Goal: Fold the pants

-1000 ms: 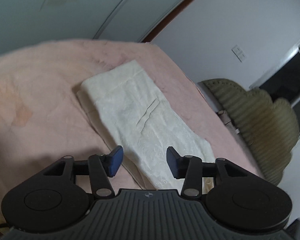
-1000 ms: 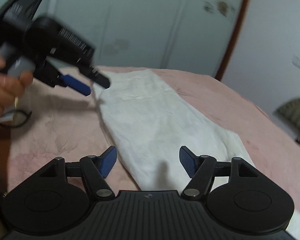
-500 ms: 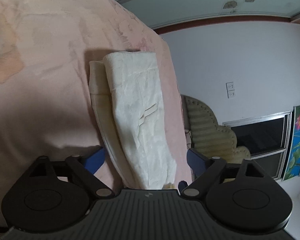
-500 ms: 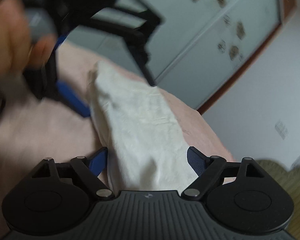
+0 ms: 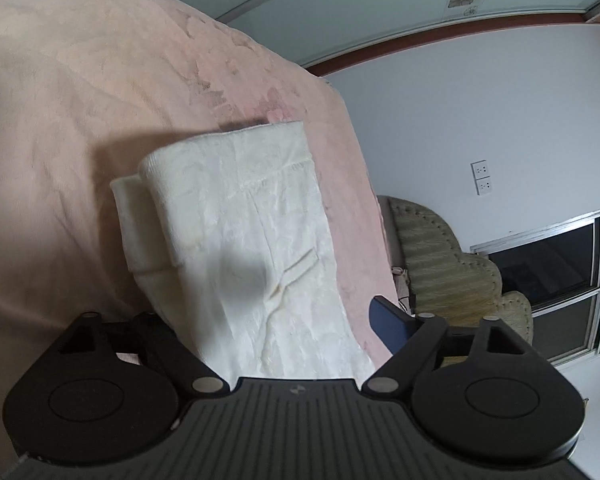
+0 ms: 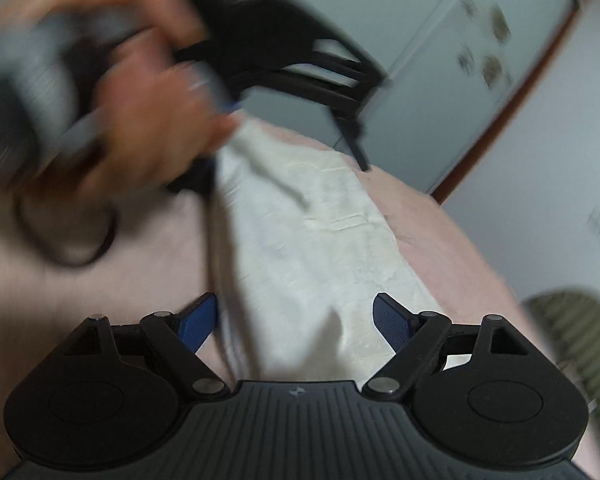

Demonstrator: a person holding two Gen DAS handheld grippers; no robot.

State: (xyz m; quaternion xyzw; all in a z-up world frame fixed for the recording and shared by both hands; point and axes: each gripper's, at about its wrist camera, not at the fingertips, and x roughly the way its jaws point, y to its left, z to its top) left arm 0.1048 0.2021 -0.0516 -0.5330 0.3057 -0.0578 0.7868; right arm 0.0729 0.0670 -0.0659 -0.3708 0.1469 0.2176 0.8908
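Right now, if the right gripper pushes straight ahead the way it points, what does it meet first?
Most likely the white pants, lying on the pink blanket directly between the right gripper's open fingers. Depth is unclear, though.

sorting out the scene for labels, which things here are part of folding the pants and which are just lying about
Part of the job:
- white pants, folded lengthwise on the pink blanket
- left gripper, jaws closing, pants between them
- right gripper, jaws wide, straddling the pants

Just lying about:
- olive wicker chair
- wall socket
- window
- black cable loop
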